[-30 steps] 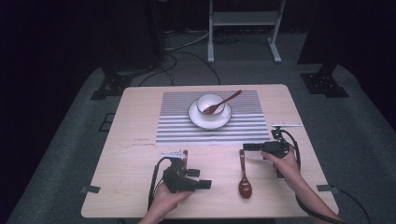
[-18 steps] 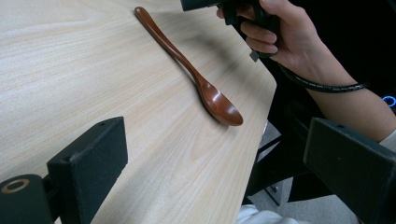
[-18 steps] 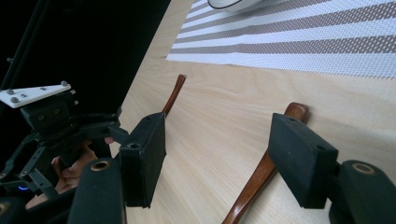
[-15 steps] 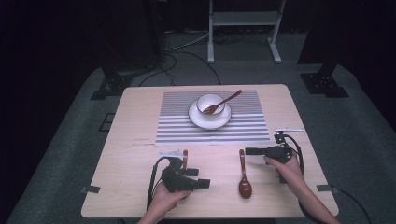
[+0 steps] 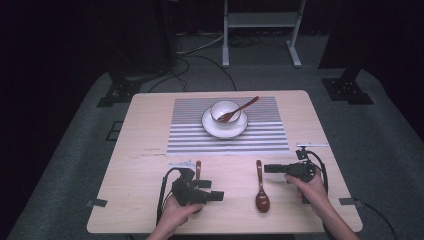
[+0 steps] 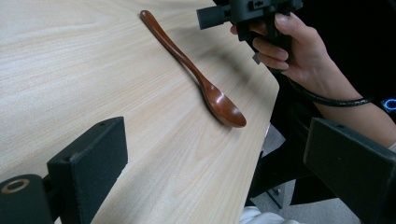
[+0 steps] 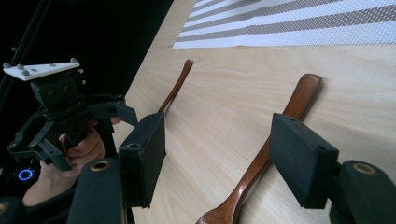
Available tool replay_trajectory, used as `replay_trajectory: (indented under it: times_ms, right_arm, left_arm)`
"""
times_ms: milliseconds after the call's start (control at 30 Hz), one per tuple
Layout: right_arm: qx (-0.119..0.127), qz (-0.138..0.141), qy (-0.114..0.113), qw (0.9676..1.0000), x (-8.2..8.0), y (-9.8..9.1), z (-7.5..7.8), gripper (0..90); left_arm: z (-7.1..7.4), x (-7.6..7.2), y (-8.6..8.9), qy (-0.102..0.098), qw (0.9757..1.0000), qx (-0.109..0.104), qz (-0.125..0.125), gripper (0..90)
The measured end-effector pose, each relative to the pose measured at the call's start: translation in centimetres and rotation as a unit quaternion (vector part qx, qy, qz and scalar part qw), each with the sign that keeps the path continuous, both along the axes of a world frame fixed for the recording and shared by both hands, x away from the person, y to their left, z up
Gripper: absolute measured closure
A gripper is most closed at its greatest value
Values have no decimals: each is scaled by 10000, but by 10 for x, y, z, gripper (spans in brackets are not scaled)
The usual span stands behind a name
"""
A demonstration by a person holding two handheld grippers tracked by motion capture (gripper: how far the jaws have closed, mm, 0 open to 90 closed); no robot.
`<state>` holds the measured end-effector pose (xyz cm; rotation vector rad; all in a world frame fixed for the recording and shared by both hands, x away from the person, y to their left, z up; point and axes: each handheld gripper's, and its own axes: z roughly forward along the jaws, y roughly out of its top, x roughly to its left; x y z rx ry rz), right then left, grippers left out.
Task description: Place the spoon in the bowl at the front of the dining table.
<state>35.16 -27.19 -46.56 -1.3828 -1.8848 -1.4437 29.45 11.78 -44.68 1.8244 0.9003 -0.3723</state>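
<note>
Two brown wooden spoons lie on the near part of the wooden table [image 5: 135, 150]. One spoon [image 5: 260, 187] [image 6: 196, 74] [image 7: 299, 95] lies whole, bowl end toward the front edge. The other spoon [image 5: 198, 169] [image 7: 179, 86] is partly hidden under my left gripper [image 5: 219, 195] [image 6: 217, 140] [image 7: 126, 112]. That gripper is open, points right toward the whole spoon and holds nothing. My right gripper [image 5: 266, 168] [image 7: 219, 130] [image 6: 217, 14] is open and points left, just over the whole spoon's handle. Its right jaw hides part of that handle.
A grey-and-white striped placemat [image 5: 182, 137] covers the far middle of the table. On it a white plate [image 5: 207, 125] carries a white bowl [image 5: 224, 110] with a brown utensil [image 5: 242, 107] leaning in it. Dark floor, cables and stand legs surround the table.
My right gripper has drifted a little toward the table's near edge, staying beside the whole spoon's handle. The left gripper and both spoons have hardly moved.
</note>
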Motion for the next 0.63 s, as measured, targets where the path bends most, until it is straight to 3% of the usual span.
replay_trajectory:
  times_ms: [433,633]
  right_arm:
    - [15,40,-142,9999,-13,0,0,347]
    - [164,-28,-152,9997,-20,-3,-6,346]
  left_arm:
    - [1,0,1,-24,10000,-14,68,51]
    - [1,0,2,-43,10000,-15,74,51]
